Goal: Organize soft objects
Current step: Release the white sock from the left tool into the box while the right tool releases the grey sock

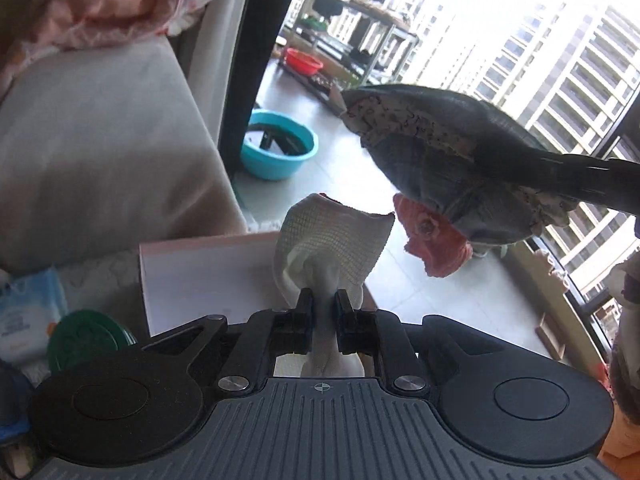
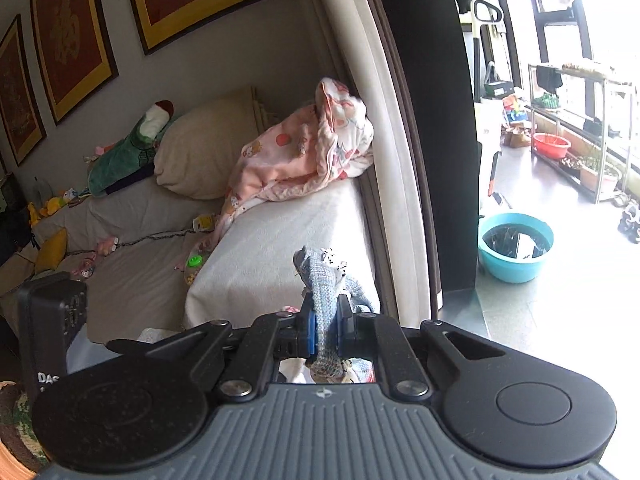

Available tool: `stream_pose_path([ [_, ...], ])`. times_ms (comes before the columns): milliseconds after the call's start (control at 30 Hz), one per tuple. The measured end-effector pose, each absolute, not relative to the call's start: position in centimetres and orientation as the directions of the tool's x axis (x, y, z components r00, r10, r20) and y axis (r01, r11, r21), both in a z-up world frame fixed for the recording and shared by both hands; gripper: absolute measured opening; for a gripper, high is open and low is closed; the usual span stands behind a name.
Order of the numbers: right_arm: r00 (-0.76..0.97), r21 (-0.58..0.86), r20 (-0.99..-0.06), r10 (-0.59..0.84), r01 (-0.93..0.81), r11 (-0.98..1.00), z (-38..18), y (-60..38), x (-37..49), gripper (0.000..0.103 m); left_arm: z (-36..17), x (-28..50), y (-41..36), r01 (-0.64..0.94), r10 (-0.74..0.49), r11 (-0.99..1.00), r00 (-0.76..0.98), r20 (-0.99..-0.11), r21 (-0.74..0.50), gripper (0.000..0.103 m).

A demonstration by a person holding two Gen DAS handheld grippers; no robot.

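Observation:
In the left wrist view my left gripper (image 1: 324,300) is shut on a white knitted glove (image 1: 334,242), which stands up from between its fingers. Up and to the right hangs a dark grey cloth with a worn pale trim and a red patch (image 1: 452,168), held from the right by a dark arm-like shape. In the right wrist view my right gripper (image 2: 325,308) is shut on a blue-grey knitted cloth (image 2: 326,280), held up in front of the sofa.
A beige sofa (image 2: 280,240) carries a pink patterned blanket (image 2: 308,152), a cream pillow (image 2: 204,148) and small toys. A teal basin (image 2: 516,246) sits on the balcony floor, with a red basin (image 2: 551,145) under a metal rack. A white sheet (image 1: 204,280), a wipes pack (image 1: 28,304) and a green lid (image 1: 86,340) lie near my left gripper.

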State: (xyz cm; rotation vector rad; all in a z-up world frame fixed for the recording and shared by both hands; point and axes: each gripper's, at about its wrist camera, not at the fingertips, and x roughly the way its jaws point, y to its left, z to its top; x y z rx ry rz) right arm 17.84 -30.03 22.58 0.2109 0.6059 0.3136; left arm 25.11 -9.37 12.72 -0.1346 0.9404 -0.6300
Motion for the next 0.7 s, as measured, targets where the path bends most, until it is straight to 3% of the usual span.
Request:
stream_pose_path([
  [167,0.698,0.34,-0.603,0.385,-0.212,0.916,18.0,-29.8,20.4,0.009,8.3,26.6,-7.2,0.365,-0.495,0.863,0.47,-0.731,-0.35,0.015],
  [300,0.626,0.332,-0.674,0.391,-0.216,0.918,14.2,-28.2,21.8,0.009,10.0,24.4,-4.2,0.371,-0.52,0.853,0.539,-0.663,-0.367,0.015],
  [467,0.546,0.26,-0.757,0.359,-0.252,0.932,9.1,-24.0,22.9,0.009,13.2,19.3,0.3,0.384,-0.474,0.88,0.652,-0.592,-0.281,0.015],
  [600,0.464,0.256,-0.817,0.343,-0.242,0.936,4.7,-21.8,23.7,0.01,14.3,16.5,5.3,0.276,-0.373,0.928,0.716,-0.59,-0.251,0.015],
  [700,0.493,0.239,-0.8,0.341,-0.259,0.936,4.4,-21.1,22.9,0.012,13.8,14.2,9.0,0.234,-0.343,0.939,0.715,-0.61,-0.253,0.015],
])
